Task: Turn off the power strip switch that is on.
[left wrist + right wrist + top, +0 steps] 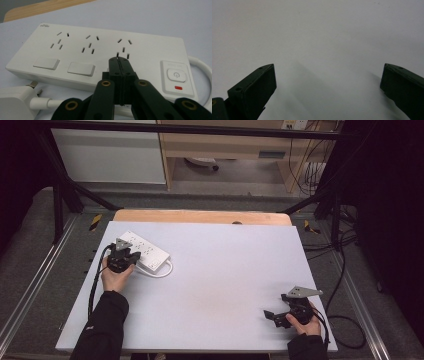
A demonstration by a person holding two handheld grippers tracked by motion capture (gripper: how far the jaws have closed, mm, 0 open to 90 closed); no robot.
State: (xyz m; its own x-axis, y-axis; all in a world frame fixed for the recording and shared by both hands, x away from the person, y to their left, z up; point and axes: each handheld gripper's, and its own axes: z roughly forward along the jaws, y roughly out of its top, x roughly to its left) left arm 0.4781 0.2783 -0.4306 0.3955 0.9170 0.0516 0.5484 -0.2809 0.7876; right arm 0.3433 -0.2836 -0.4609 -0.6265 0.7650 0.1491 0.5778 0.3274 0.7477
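The left tool [119, 60] is clenched, its two black jaws pressed flat together with nothing between them, and its tip sits right at the near edge of the white power strip [100, 50], just below the third group of socket holes. Directly ahead of that tip lies the strip's top face; to the tool's right is the round power button [176, 74] with a small red mark [178, 87] under it, and to its left are two flat white rocker covers [81, 68]. Below and left of the jaws the strip's own white plug [17, 102] lies loose on the pale surface [225, 270], its cord curling round the strip's far end (so nothing is plugged in anywhere that I can see).

In the high view the left tool [131, 254] hovers over the strip [142, 251] at the far left of the surface, while the right tool [274, 316] rests well apart at the near right corner, released, its jaws spread wide over bare surface.

My reading is that the work is at its start or near it: a closed tip so close to the button side suggests a press on the switch is intended, but the tip is not on the button yet. All of that is left to do.
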